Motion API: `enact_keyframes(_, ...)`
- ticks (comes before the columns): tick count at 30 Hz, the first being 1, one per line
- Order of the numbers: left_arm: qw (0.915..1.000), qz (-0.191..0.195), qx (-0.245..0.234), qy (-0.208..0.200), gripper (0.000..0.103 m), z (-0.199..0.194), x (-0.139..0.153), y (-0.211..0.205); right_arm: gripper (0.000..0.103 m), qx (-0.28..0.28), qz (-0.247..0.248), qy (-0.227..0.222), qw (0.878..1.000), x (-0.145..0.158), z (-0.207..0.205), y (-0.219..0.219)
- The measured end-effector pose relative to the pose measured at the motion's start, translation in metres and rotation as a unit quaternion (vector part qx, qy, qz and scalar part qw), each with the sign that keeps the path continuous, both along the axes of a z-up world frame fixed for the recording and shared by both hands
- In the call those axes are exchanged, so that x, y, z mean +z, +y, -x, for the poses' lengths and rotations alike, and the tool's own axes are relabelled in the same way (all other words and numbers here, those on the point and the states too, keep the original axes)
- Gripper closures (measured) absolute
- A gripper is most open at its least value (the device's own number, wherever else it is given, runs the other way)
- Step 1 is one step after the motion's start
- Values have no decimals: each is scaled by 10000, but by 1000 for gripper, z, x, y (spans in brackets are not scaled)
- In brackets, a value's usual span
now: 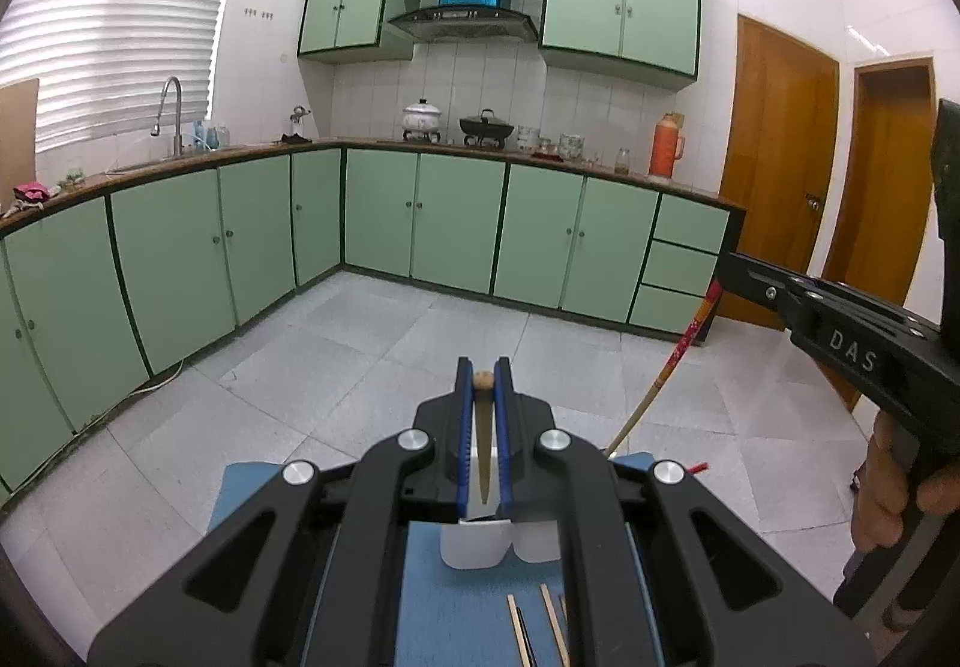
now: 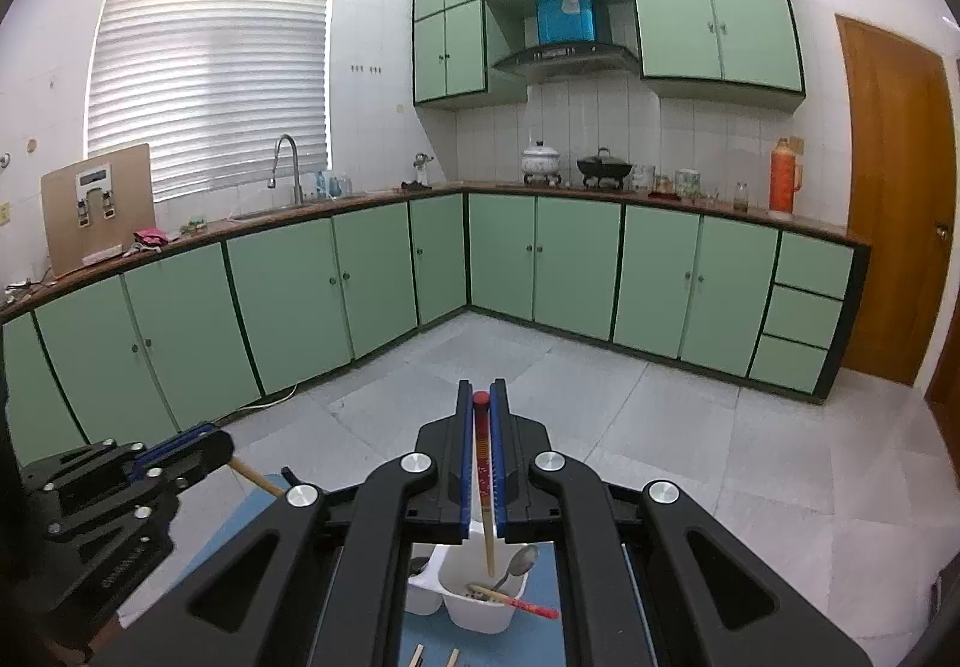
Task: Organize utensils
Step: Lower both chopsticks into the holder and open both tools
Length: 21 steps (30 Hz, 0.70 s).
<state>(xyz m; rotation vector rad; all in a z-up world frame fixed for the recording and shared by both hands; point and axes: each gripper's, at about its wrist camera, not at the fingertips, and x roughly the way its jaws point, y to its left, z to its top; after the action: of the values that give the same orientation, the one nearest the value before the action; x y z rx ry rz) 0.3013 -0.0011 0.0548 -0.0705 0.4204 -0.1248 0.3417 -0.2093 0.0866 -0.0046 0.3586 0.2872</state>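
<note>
My left gripper [image 1: 483, 367] is shut on a plain wooden chopstick [image 1: 483, 427] with a round knob at its top. It hangs tip-down over a white divided holder [image 1: 474, 544] on a blue mat [image 1: 444, 607]. My right gripper [image 2: 481, 388] is shut on a red-topped patterned chopstick [image 2: 482, 463]. Its tip points into the white holder [image 2: 480, 607], which holds a metal spoon [image 2: 517, 562] and a red chopstick [image 2: 522, 604]. In the left wrist view the right gripper [image 1: 729, 265] comes in from the right with its chopstick [image 1: 678, 361]. The left gripper [image 2: 219, 442] shows at the left of the right wrist view.
Several loose wooden chopsticks [image 1: 522, 631] lie on the mat in front of the holder. A hand [image 1: 888, 487] grips the right tool's handle. Beyond are a grey tiled floor [image 1: 360, 343], green cabinets [image 2: 576, 265] and wooden doors [image 1: 774, 157].
</note>
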Motion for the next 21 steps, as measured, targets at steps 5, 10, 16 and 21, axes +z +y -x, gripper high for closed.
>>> enact_keyframes(5,9998,-38,-25,218,97,-22,-20,-2,98,26,-33,225,9997,-21,-17,2)
enact_keyframes(10,9991,-131,-34,390,97,-30,-37,-4,98,56,-17,424,9991,-40,-24,5)
enact_keyframes(16,9978,-173,-94,627,97,-38,-53,-4,98,103,7,596,9982,-57,-23,7)
enact_keyframes(21,9965,-146,-129,816,96,-40,-65,-1,97,156,-19,783,9968,-68,-22,7)
